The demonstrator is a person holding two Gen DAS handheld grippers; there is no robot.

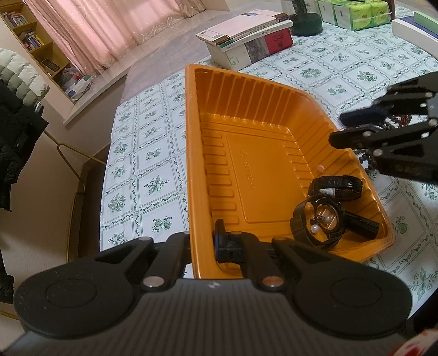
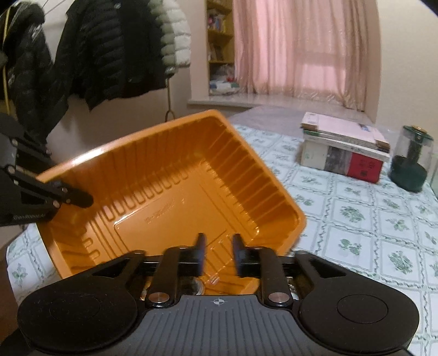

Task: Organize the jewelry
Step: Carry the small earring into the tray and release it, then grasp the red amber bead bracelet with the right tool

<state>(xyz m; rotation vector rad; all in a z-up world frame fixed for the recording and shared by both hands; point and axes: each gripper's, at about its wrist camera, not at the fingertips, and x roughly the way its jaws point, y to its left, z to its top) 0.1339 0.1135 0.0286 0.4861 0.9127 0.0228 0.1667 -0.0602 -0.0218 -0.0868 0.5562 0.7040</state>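
Observation:
An orange plastic tray lies on the flowered tablecloth. In its near right corner lie a black watch with a pearl earring on its face and a second black strap. My left gripper is shut on the tray's near rim. My right gripper hovers over the tray's right edge, its fingers a little apart and empty. Dark bead strands lie on the table behind it. In the right wrist view the tray is tilted, my right gripper is above it, and my left gripper holds the left rim.
A stack of books and a dark green jar stand at the far side of the table, with green tissue packs behind. The table's left edge drops to the floor. Coats hang by the wall.

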